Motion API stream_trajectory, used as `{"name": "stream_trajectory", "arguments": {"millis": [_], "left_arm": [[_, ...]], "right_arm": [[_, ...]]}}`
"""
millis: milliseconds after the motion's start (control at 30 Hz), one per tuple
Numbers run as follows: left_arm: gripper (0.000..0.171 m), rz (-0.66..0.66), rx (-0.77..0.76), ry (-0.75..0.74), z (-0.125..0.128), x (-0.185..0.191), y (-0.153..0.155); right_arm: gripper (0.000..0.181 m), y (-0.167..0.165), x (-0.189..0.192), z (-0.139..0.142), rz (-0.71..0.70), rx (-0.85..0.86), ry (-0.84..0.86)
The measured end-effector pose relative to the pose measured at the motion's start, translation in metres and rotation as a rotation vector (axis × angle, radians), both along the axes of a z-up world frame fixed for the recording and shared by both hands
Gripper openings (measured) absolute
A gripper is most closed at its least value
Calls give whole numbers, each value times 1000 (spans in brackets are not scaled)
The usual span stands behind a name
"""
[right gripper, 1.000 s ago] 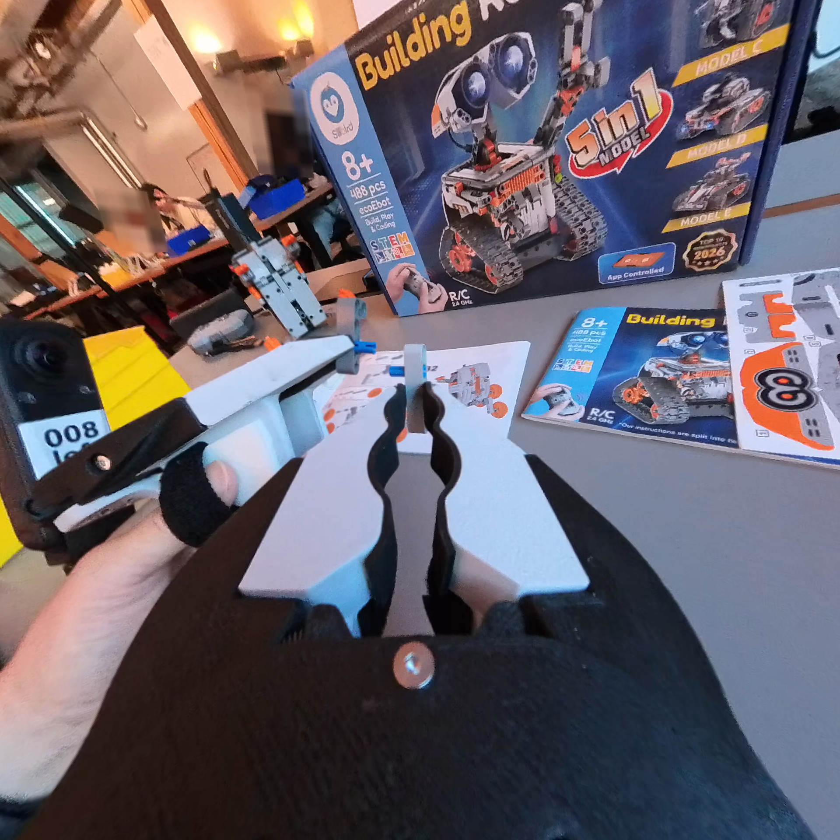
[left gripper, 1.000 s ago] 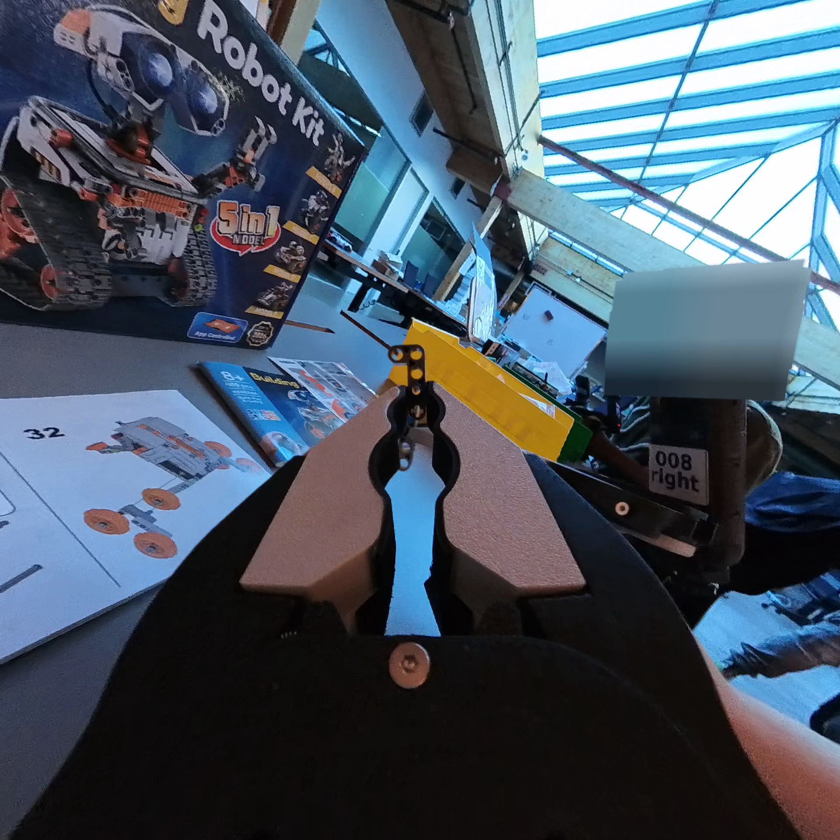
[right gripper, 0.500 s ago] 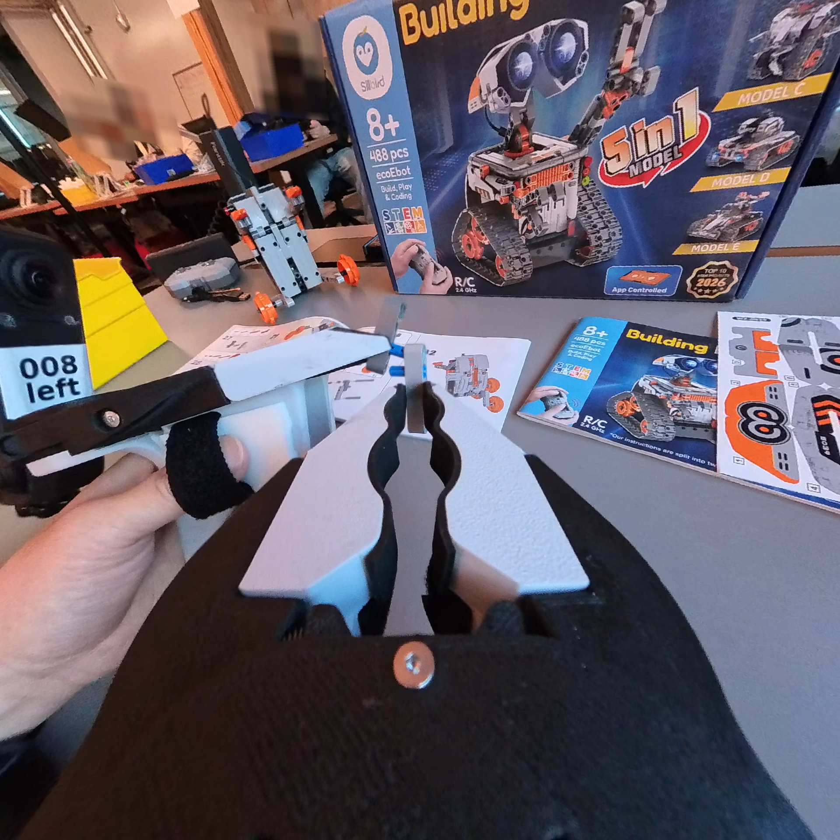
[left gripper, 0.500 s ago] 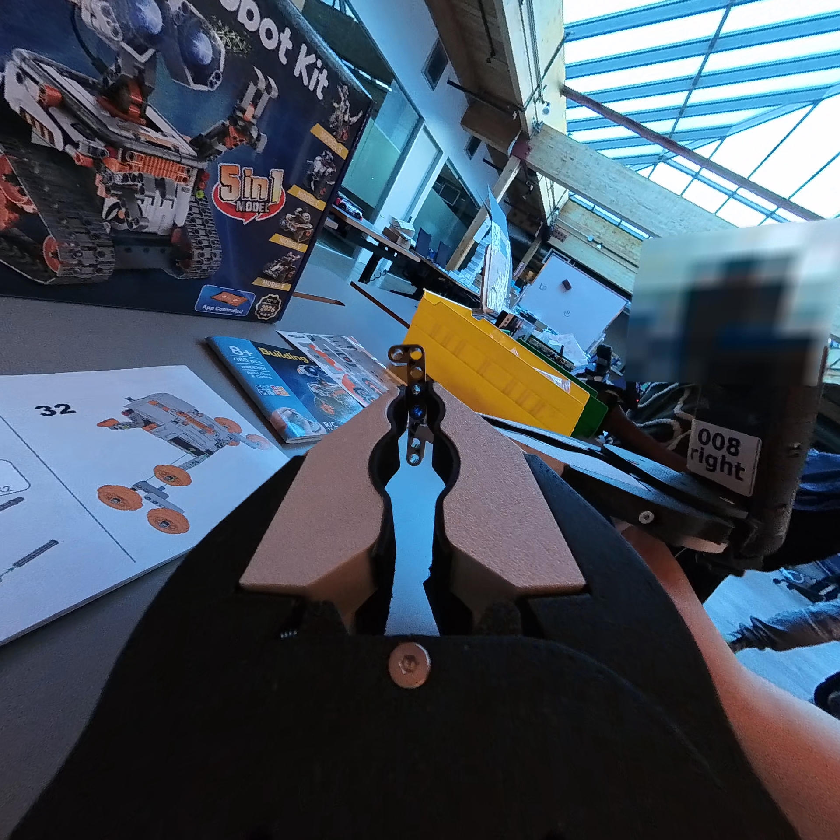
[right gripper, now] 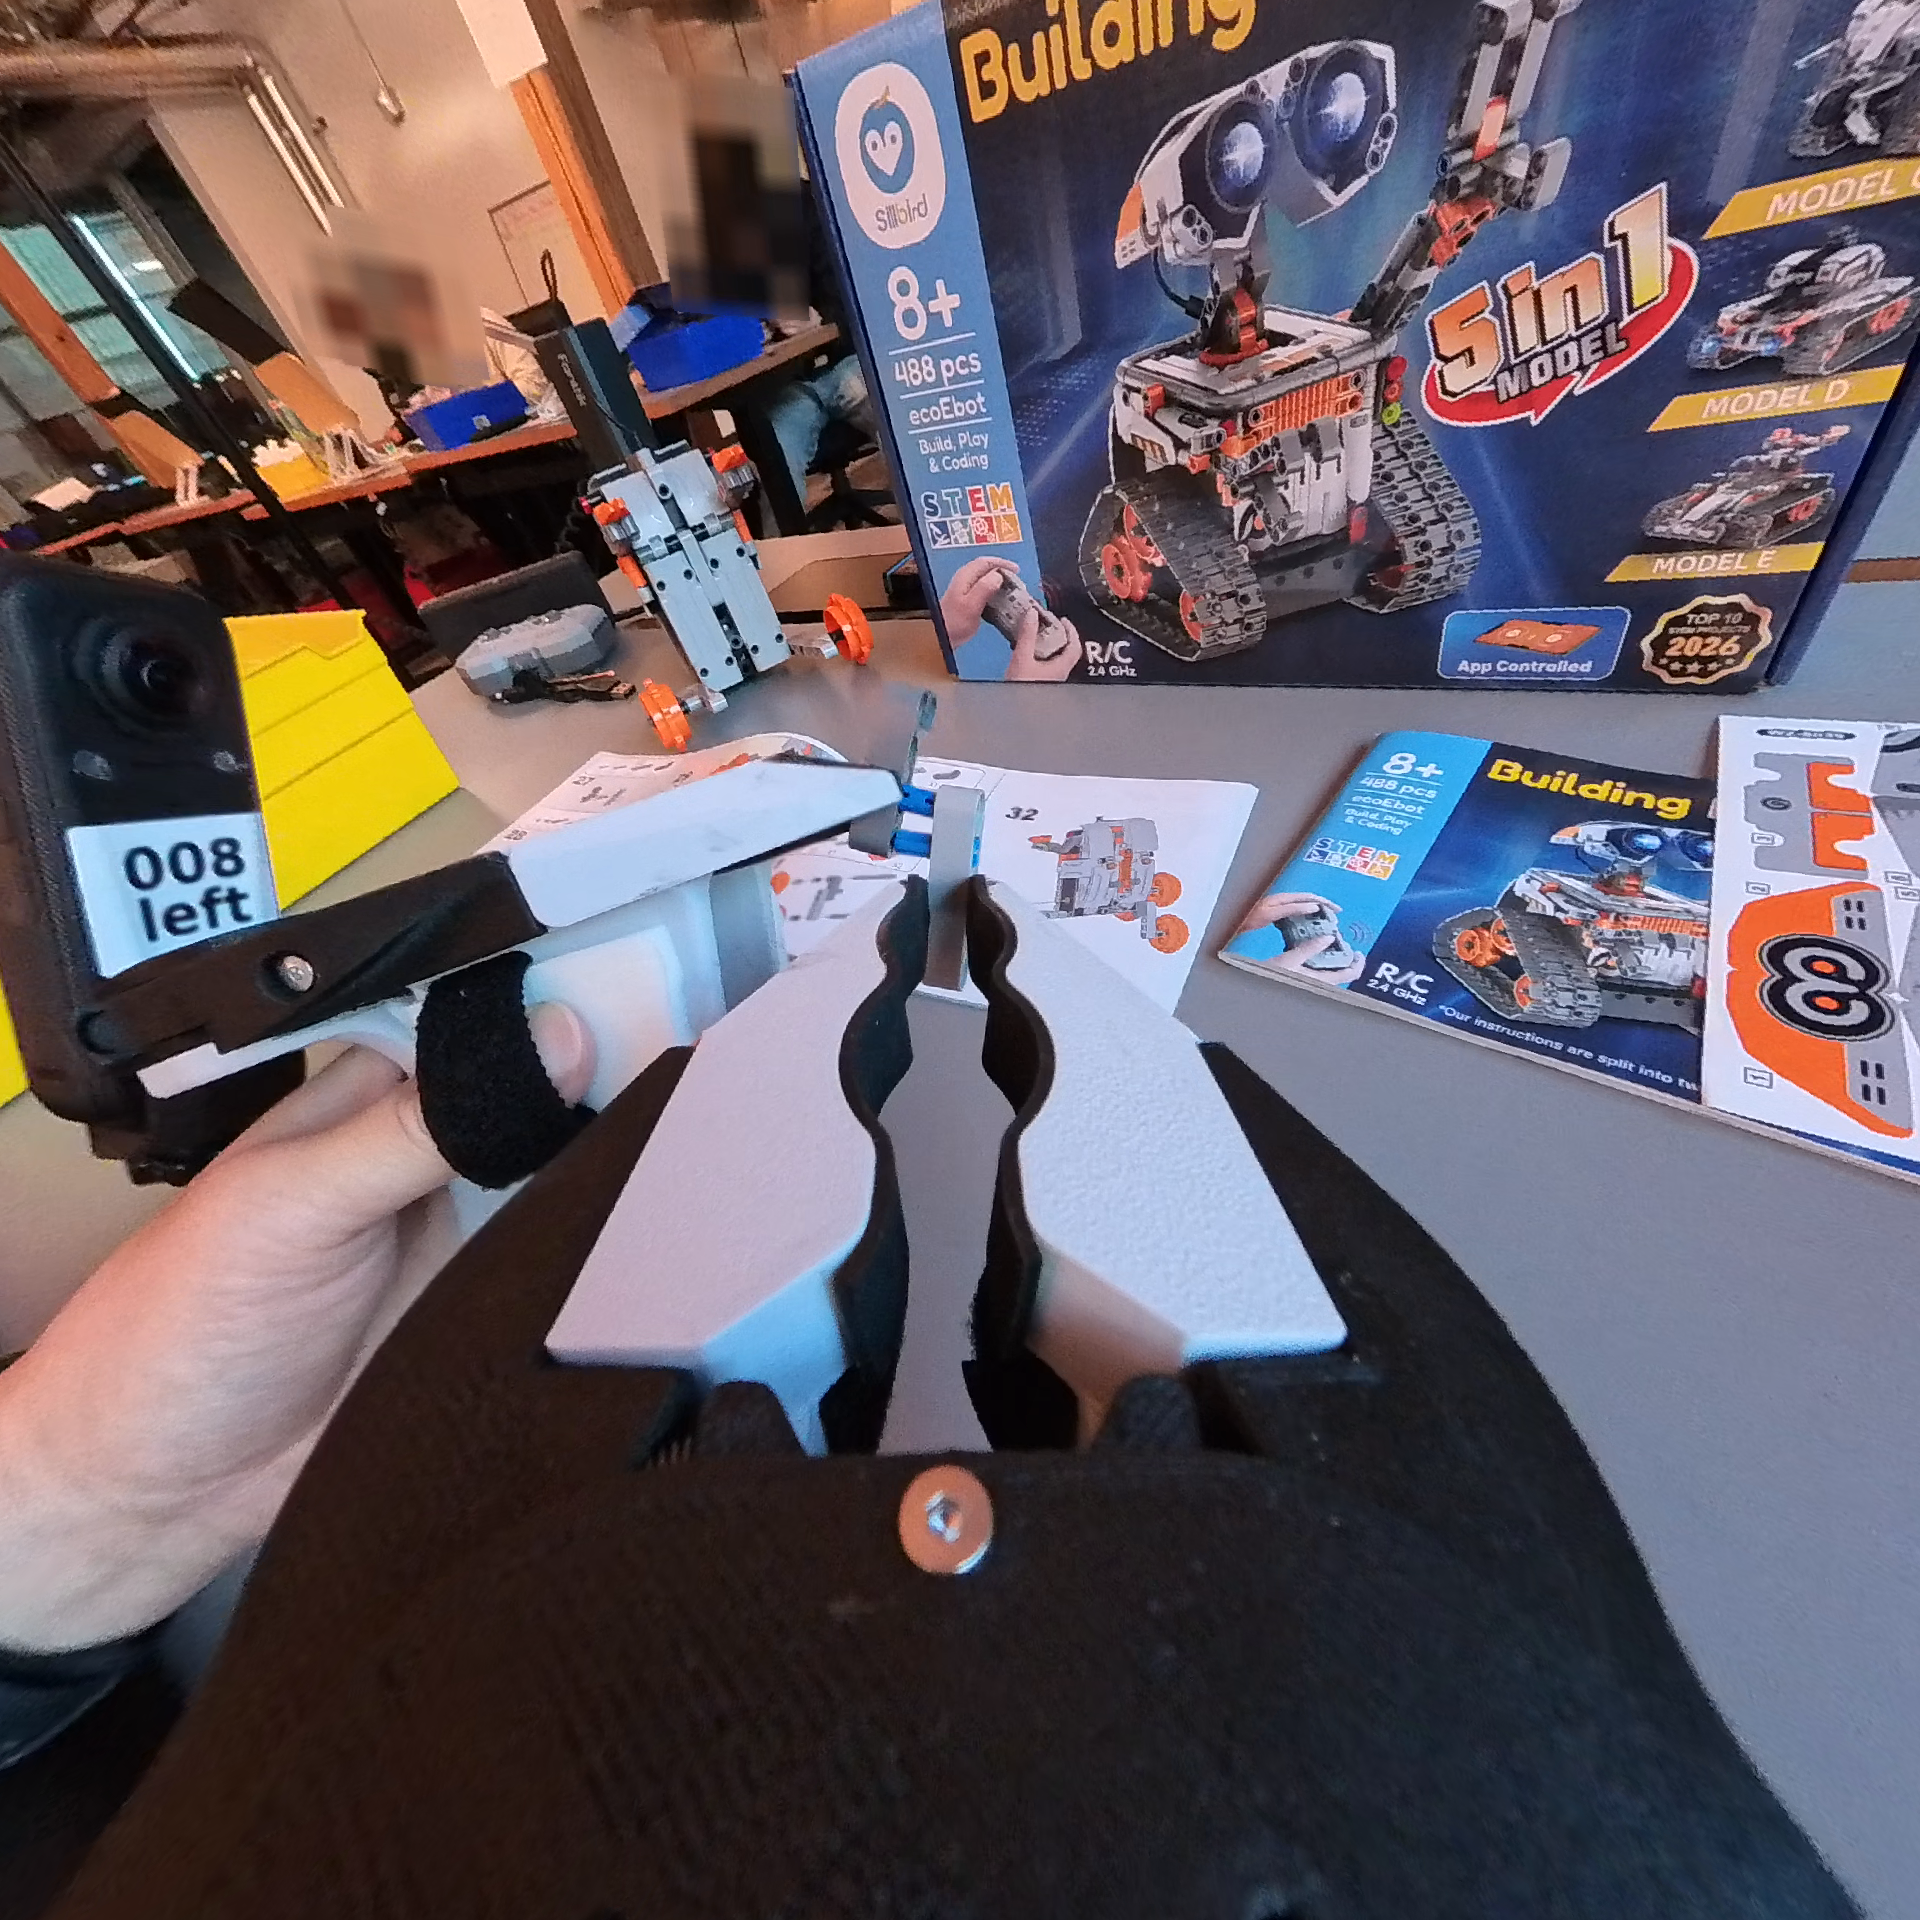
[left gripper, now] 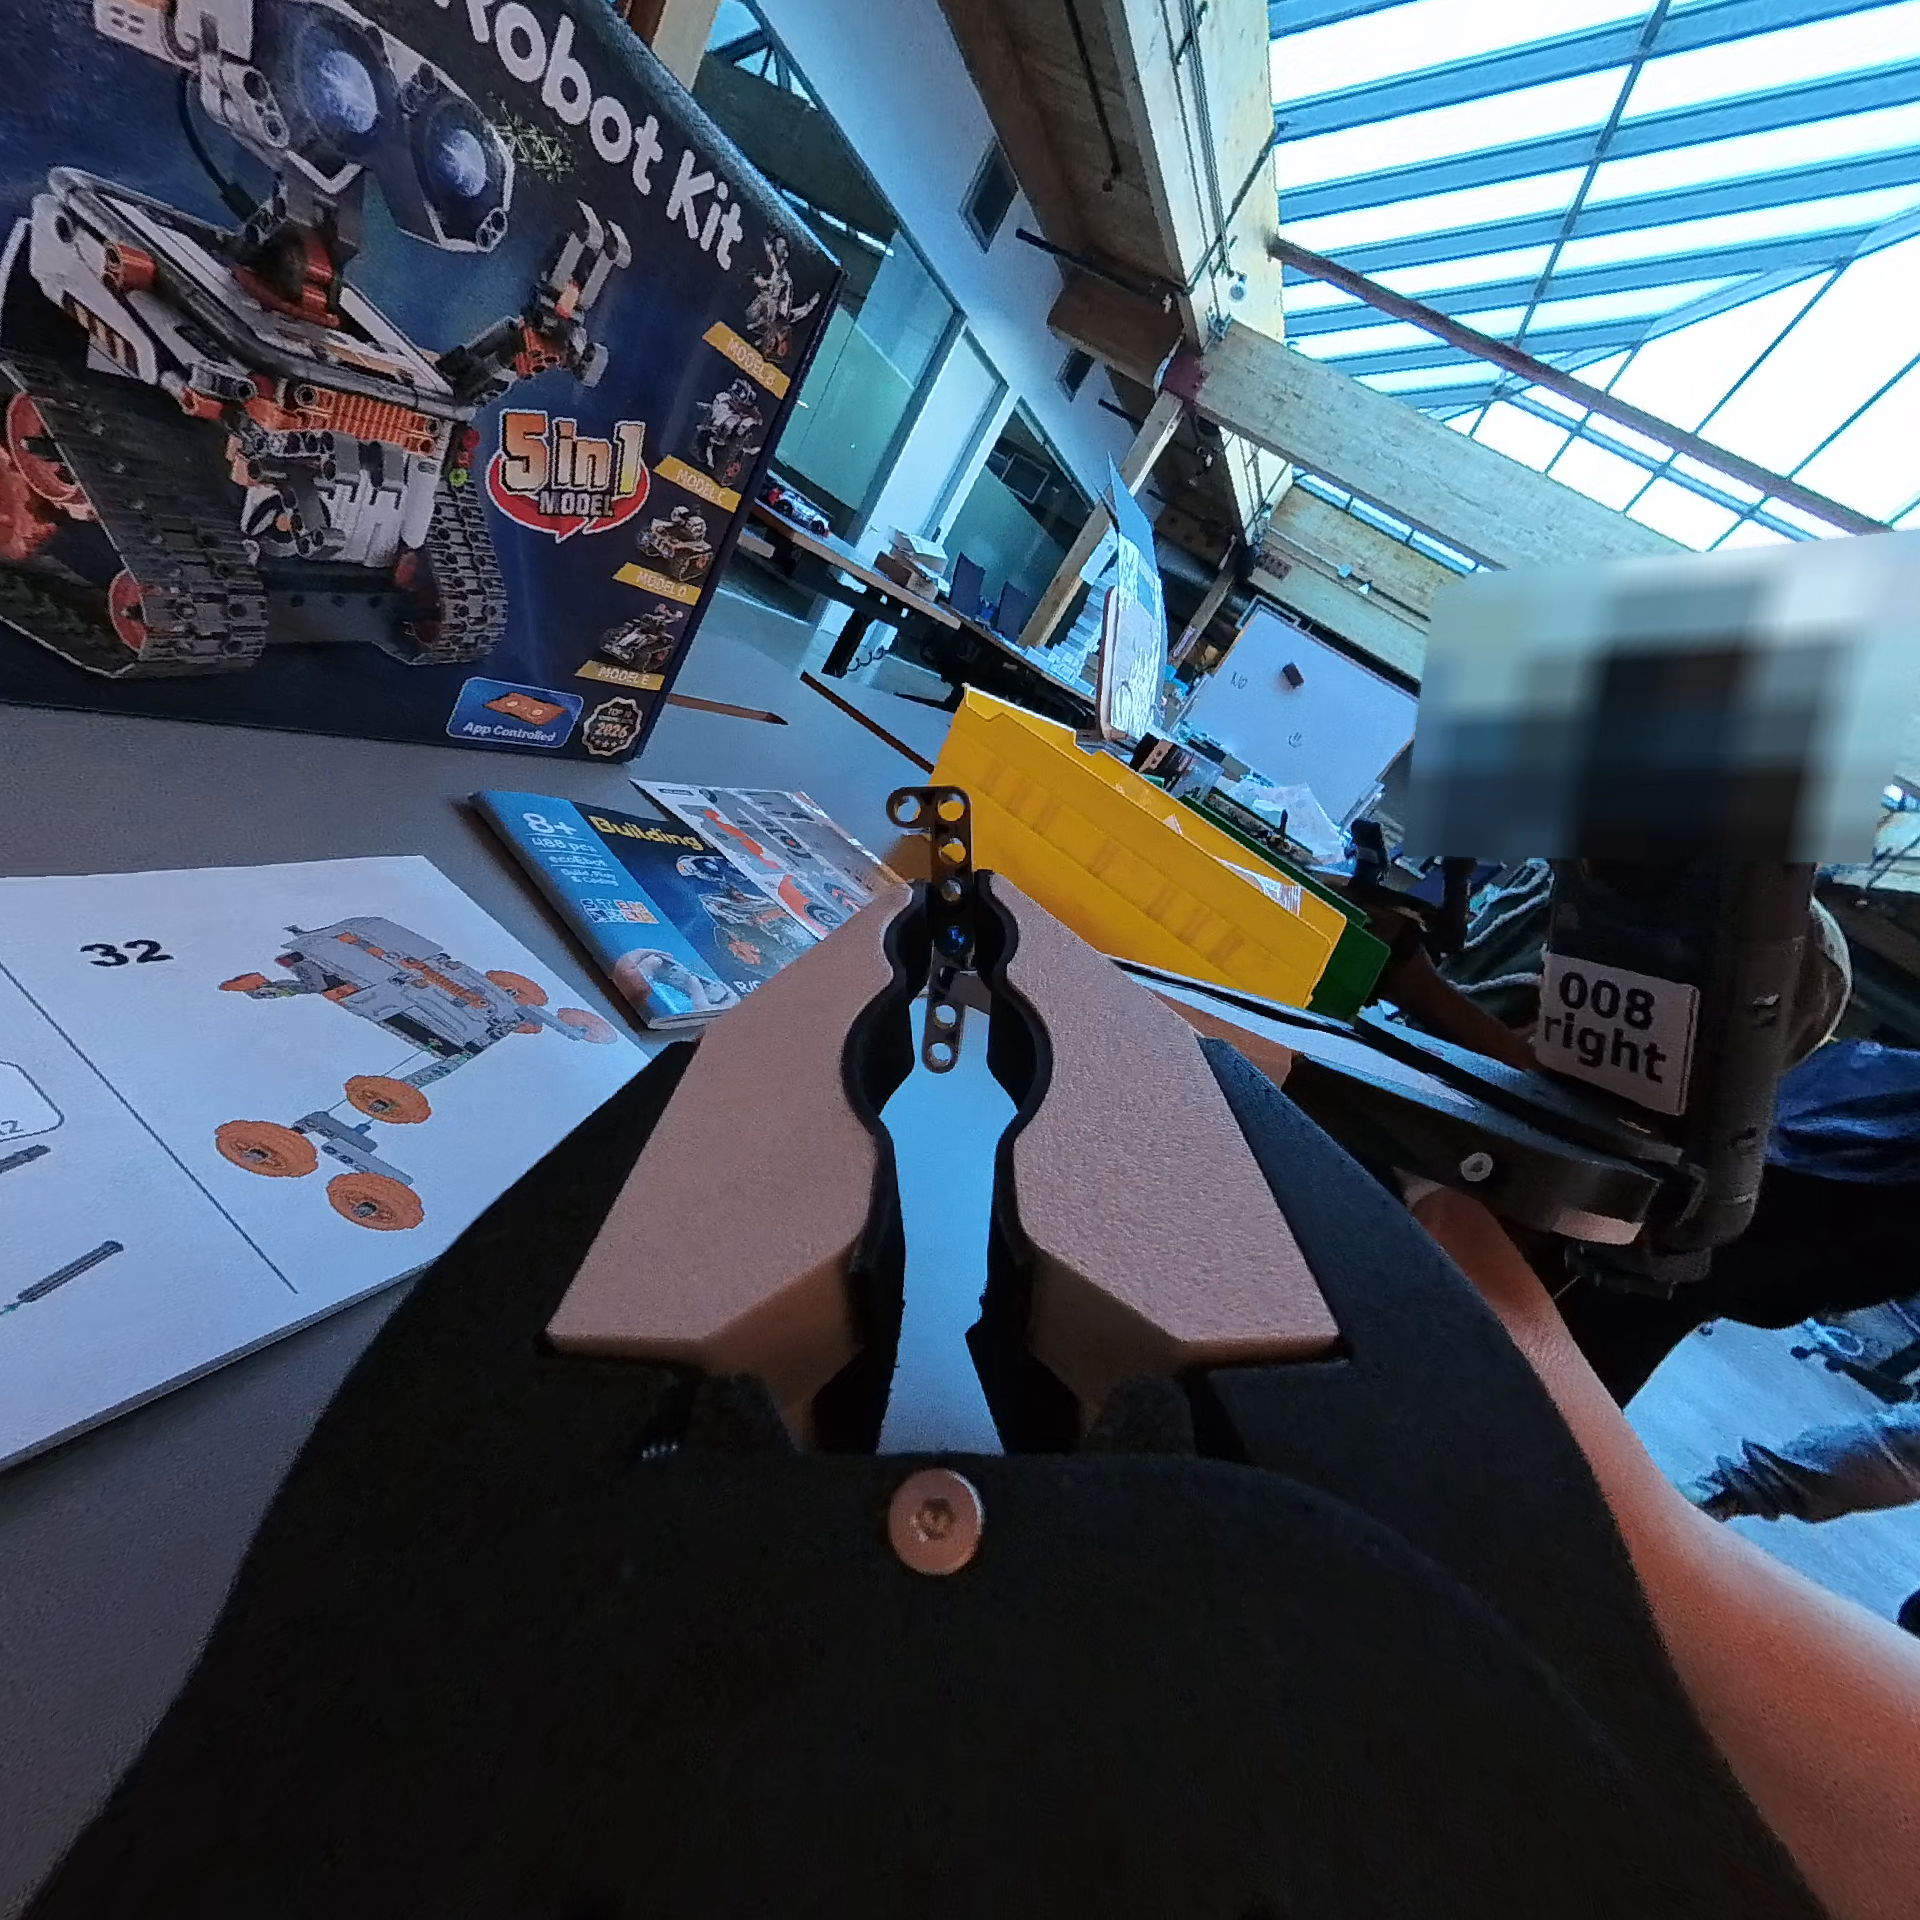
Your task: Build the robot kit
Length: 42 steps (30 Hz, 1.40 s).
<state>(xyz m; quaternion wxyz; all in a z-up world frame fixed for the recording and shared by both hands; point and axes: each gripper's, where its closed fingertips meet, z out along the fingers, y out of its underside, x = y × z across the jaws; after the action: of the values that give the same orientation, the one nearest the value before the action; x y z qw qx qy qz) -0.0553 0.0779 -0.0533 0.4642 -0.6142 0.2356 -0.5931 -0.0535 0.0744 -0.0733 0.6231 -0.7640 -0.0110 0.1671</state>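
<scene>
My left gripper [left gripper: 948, 896] is shut on a thin dark grey beam with holes [left gripper: 943, 831], held upright above the table. My right gripper [right gripper: 945, 894] is shut on a light grey brick piece [right gripper: 953, 847] with blue pins [right gripper: 916, 821] sticking out to its left. In the right wrist view the left gripper [right gripper: 878, 805] reaches in from the left, and its dark beam [right gripper: 921, 727] meets the blue pins. A blue spot shows through a hole of the beam in the left wrist view. The right gripper [left gripper: 1455, 1101] lies close on the right there.
A large blue robot kit box [right gripper: 1351, 343] stands at the back of the grey table. An open instruction page [right gripper: 1101, 862], a blue booklet [right gripper: 1507, 914] and a sticker sheet [right gripper: 1818, 935] lie flat. A part-built model [right gripper: 696, 582], a grey controller [right gripper: 530, 644] and yellow bins [left gripper: 1122, 873] are nearby. Both grippers' tips are close together, under 4 cm apart.
The two grippers have closed in on each other. The left gripper's dark beam has moved right, up to the blue pins on the right gripper's grey piece. Both stay shut.
</scene>
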Motion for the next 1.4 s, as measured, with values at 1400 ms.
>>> {"name": "stream_trajectory", "arguments": {"millis": [1400], "left_arm": [[4,-1,60,-21,7,2,-3]], "right_arm": [[6,-3,0,5,39,7,215]]}}
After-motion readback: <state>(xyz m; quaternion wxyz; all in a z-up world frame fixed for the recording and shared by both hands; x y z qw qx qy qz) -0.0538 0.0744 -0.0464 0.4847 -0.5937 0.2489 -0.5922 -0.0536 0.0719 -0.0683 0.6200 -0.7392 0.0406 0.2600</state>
